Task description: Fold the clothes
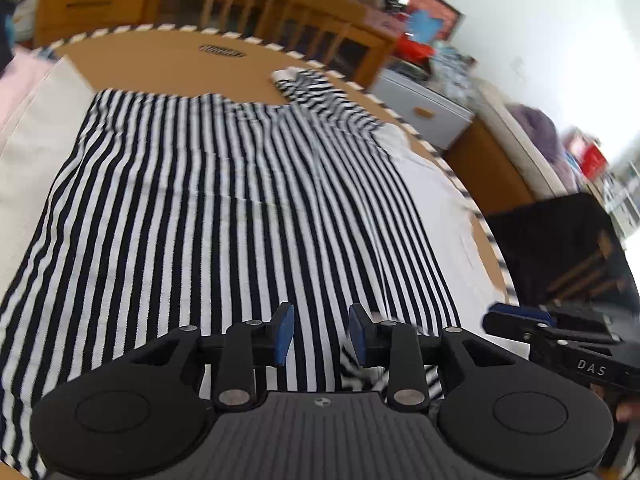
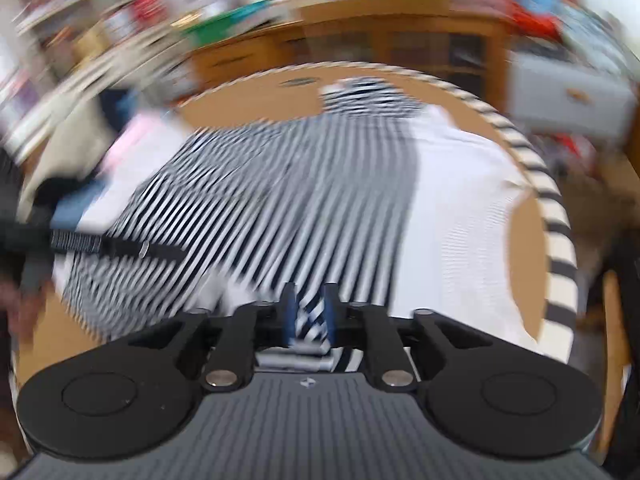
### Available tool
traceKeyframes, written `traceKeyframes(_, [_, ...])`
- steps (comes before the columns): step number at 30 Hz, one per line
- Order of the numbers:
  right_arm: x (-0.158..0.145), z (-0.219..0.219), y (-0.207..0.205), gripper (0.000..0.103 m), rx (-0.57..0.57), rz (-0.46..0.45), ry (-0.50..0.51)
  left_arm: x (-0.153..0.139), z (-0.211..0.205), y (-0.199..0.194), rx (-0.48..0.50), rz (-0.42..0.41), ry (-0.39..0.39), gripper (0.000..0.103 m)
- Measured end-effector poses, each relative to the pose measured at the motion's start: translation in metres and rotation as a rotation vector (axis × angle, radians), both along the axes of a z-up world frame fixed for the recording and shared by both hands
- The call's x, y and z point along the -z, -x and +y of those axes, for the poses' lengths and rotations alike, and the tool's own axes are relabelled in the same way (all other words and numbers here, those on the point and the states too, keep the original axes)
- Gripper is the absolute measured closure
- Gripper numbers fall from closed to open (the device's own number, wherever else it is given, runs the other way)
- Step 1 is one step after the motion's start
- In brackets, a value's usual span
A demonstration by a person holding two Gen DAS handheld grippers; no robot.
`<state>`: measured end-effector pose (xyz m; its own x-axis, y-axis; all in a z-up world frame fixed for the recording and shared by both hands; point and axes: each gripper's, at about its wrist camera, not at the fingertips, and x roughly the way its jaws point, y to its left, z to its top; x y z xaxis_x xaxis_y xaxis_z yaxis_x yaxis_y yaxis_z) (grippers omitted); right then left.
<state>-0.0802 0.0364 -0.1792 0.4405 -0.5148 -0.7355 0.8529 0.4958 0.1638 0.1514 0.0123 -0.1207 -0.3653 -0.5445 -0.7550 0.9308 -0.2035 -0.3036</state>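
A black-and-white striped garment [image 1: 208,216] lies spread over white cloth on a round brown table [image 1: 160,60]. A bunched sleeve [image 1: 320,96] lies at its far right. My left gripper [image 1: 320,336] is open just above the garment's near edge, nothing between its blue pads. My right gripper [image 2: 310,312] is shut on a fold of the striped garment [image 2: 248,200] at its near hem. The right wrist view is blurred by motion. The right gripper also shows at the left view's right edge [image 1: 520,320], and the left gripper at the right view's left edge [image 2: 100,244].
White cloth [image 1: 436,208] covers the table [image 2: 524,240] under the garment. A striped band runs along the table rim [image 2: 560,248]. A wooden cabinet [image 1: 280,20], a grey drawer unit [image 1: 424,108] and a dark chair [image 1: 560,248] stand around the table.
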Motion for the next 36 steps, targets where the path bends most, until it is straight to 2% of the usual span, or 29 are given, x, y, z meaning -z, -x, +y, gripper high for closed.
traceKeyframes(3, [0.015,0.007,-0.025,0.067,-0.185,0.137,0.071,0.005,0.01,0.024,0.128,-0.134,0.031,0.071])
traceKeyframes(5, [0.022,0.002,-0.038,0.067,-0.255,0.175,0.087,0.012,0.01,0.034,0.182,-0.19,0.025,0.071])
traceKeyframes(6, [0.024,0.0,-0.044,0.067,-0.287,0.186,0.094,0.014,0.007,0.038,0.179,-0.193,0.022,0.071])
traceKeyframes(10, [0.034,-0.007,-0.07,0.069,-0.42,0.286,0.153,0.019,-0.011,0.048,0.124,-0.166,0.006,0.069])
traceKeyframes(12, [0.033,-0.015,-0.071,0.079,-0.429,0.299,0.155,0.017,-0.02,0.049,0.093,-0.164,-0.005,0.07])
traceKeyframes(16, [0.026,-0.055,-0.047,0.079,-0.312,0.245,0.113,0.017,-0.033,0.041,0.034,-0.193,-0.019,0.07])
traceKeyframes(18, [0.025,-0.07,-0.033,0.077,-0.276,0.247,0.108,0.016,-0.037,0.035,-0.003,-0.194,-0.025,0.07])
traceKeyframes(20, [0.016,-0.066,-0.022,0.077,-0.356,0.191,0.123,0.013,-0.037,0.027,-0.037,-0.179,-0.035,0.07])
traceKeyframes(22, [0.008,-0.051,-0.022,0.076,-0.484,0.15,0.151,0.009,-0.034,0.019,-0.058,-0.15,-0.035,0.069])
traceKeyframes(25, [0.017,-0.02,-0.04,0.074,-0.648,0.248,0.24,0.005,-0.023,0.016,-0.056,-0.098,-0.043,0.068])
traceKeyframes(28, [0.037,-0.01,-0.059,0.081,-0.712,0.35,0.277,0.005,-0.01,0.019,-0.031,-0.017,-0.075,0.065])
traceKeyframes(29, [0.04,-0.011,-0.064,0.09,-0.705,0.369,0.277,0.007,-0.005,0.02,-0.019,0.014,-0.086,0.063])
traceKeyframes(31, [0.041,-0.018,-0.068,0.095,-0.658,0.375,0.257,0.014,-0.005,0.025,0.005,0.017,-0.101,0.063])
traceKeyframes(32, [0.037,-0.025,-0.068,0.1,-0.613,0.347,0.225,0.016,-0.005,0.027,0.016,0.004,-0.088,0.064])
traceKeyframes(36, [0.021,-0.066,-0.05,0.1,-0.362,0.168,0.035,0.018,-0.011,0.025,0.02,0.014,-0.069,0.065])
